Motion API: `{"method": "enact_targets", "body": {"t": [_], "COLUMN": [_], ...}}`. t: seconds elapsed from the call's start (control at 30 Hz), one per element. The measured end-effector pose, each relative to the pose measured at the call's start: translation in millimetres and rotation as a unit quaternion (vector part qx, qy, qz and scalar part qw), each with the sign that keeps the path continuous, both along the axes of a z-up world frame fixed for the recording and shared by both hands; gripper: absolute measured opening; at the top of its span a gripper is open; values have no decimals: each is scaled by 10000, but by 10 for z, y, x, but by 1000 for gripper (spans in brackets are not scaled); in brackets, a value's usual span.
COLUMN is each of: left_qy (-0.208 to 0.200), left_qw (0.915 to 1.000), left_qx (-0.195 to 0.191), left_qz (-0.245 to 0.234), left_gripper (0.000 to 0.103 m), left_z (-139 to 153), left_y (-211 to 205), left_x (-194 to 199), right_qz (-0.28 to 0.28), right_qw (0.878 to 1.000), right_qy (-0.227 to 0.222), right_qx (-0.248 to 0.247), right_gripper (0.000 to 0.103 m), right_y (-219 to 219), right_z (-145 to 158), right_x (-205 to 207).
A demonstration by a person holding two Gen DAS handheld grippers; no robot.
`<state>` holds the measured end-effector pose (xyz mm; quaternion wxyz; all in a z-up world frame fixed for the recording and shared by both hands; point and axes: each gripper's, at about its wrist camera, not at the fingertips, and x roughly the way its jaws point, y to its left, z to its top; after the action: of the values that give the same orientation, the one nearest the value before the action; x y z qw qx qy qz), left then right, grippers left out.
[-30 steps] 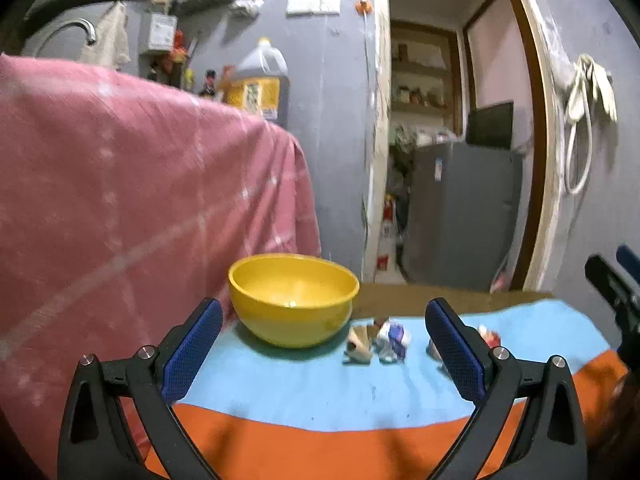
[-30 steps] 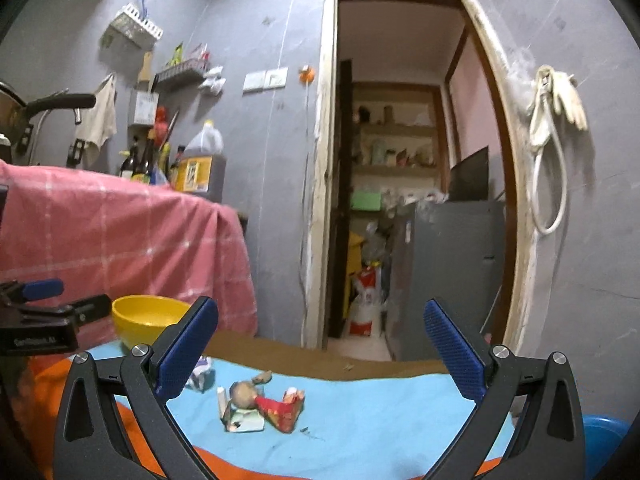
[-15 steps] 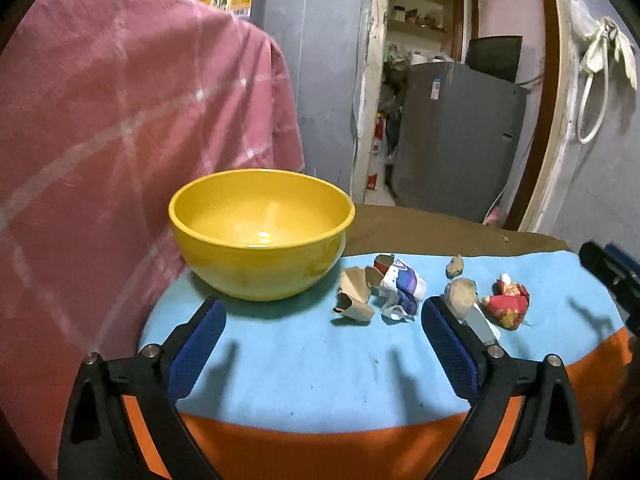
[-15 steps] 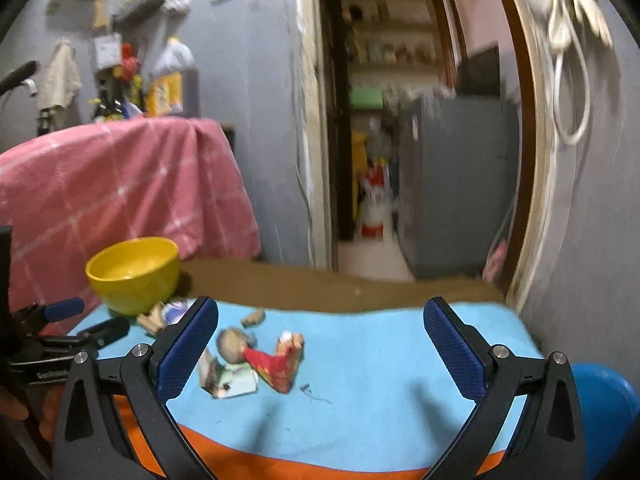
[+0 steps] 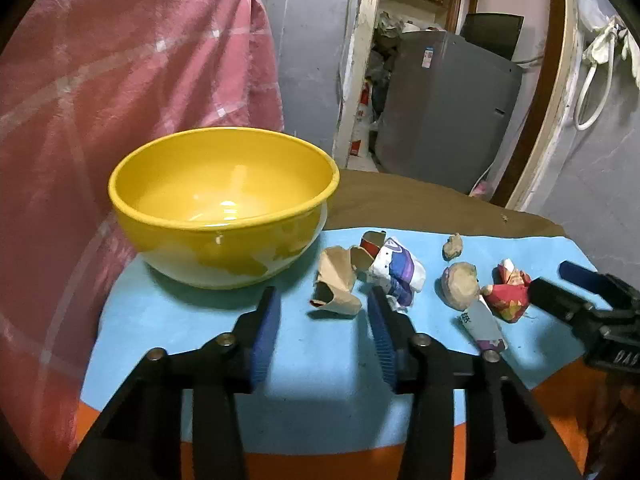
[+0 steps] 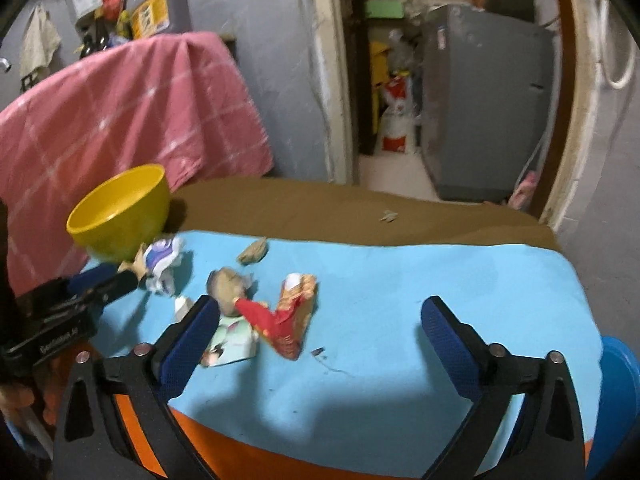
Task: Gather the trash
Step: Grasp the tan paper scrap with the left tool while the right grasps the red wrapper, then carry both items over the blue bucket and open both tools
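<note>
A: Take the yellow bowl (image 5: 224,204) as the landmark. Where does the trash lie?

B: All of it sits on the blue cloth (image 5: 320,380), to the right of the bowl in the left wrist view. Nearest the bowl is a crumpled brown paper (image 5: 335,280), just beside the bowl's base. Touching that paper on its far side is a white and purple wrapper (image 5: 398,270).

A: And further from the bowl?

B: A small tan scrap (image 5: 453,246) lies alone, apart from the rest. Nearer the camera is a round tan lump (image 5: 460,284) with a flat printed card (image 5: 482,324) under or against it; I cannot tell which. Farthest from the bowl is a red and orange wrapper (image 5: 508,290), just beside the lump.

A: What of the left gripper (image 5: 322,308)?

B: Its blue-padded fingers stand partly closed with a gap between them, grasping nothing. The brown paper lies just beyond the tips, in line with the gap, and the right-hand finger reaches the edge of the white and purple wrapper.

A: The right gripper (image 6: 318,320)?

B: Spread wide and holding nothing. It hovers over the blue cloth, well apart from the bowl. Its left finger (image 6: 188,344) overlaps the printed card in the view, and the red and orange wrapper lies between the two fingers, toward the bowl side. Behind the bowl hangs a pink checked cloth (image 5: 120,80)
</note>
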<state>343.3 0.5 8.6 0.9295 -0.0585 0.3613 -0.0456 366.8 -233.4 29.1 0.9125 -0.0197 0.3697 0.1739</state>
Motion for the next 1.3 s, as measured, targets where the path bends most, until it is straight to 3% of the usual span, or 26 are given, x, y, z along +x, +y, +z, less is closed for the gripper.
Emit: {"method": "enact_targets", "body": {"t": [0.27, 0.37, 0.43, 0.7, 1.03, 1.3], "left_qy": [55, 42, 28, -99, -431, -1413], "left_qw": [9998, 9996, 9995, 9987, 9978, 9895], "left_qx": [-135, -247, -297, -455, -466, -2], "left_qz": [-111, -130, -143, -221, -196, -319], "left_gripper": [19, 17, 16, 13, 10, 10], "left_z": [-3, -3, -1, 20, 113, 331], "left_y": [14, 39, 49, 80, 55, -180], "left_x": [28, 20, 20, -19, -184, -572], "right_qz": [307, 380, 385, 573, 510, 430], "right_qw": [9986, 9979, 9976, 9947, 9944, 9906], "right_qy": [365, 482, 559, 825, 497, -399], "right_qx": [-228, -197, -138, 226, 779, 1233], "right_gripper": [77, 66, 53, 24, 21, 21], "right_y": [148, 159, 135, 81, -71, -239], "right_z": [-117, -149, -165, -200, -74, 159], "right_x": [79, 100, 118, 157, 83, -157]}}
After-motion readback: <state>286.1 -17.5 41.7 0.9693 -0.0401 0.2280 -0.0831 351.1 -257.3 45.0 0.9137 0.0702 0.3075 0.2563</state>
